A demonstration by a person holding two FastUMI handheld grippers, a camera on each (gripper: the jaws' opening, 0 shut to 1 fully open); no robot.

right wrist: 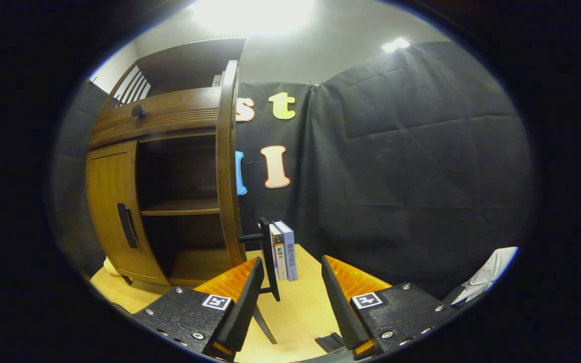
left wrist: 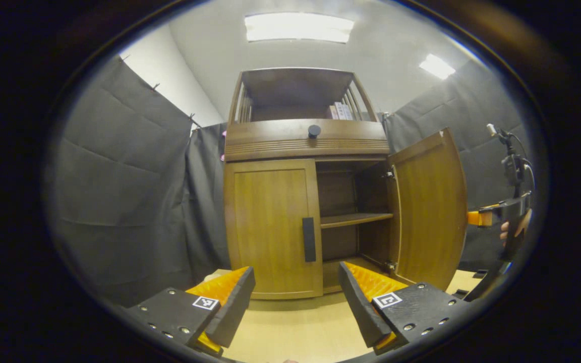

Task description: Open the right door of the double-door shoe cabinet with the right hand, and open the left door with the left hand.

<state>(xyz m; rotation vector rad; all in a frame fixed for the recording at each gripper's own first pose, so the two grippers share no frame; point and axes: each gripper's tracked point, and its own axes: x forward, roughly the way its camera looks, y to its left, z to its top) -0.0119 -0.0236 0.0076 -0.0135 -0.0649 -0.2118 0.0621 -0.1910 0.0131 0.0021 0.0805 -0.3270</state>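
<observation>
The wooden shoe cabinet (left wrist: pixel 305 146) stands on a light table. Its left door (left wrist: pixel 270 227) is closed, with a black vertical handle (left wrist: pixel 309 239) on its right edge. Its right door (left wrist: pixel 429 212) is swung wide open, baring the inner shelf (left wrist: pixel 353 219). My left gripper (left wrist: pixel 295 302) is open, low in front of the left door and apart from it. In the right gripper view the right door (right wrist: pixel 226 171) is edge-on. Its black handle (right wrist: pixel 269 257) lies between the fingers of my open right gripper (right wrist: pixel 290 297), close to the left finger (right wrist: pixel 242 292). The right gripper (left wrist: pixel 497 217) and a hand also show beyond the open door.
A drawer front with a black knob (left wrist: pixel 314 131) sits above the doors, under an upper shelf holding books (left wrist: pixel 341 111). Two books (right wrist: pixel 285 250) stand on the table (right wrist: pixel 300 307) right of the cabinet. Black cloth walls close in all round. A white cloth (right wrist: pixel 487 275) lies far right.
</observation>
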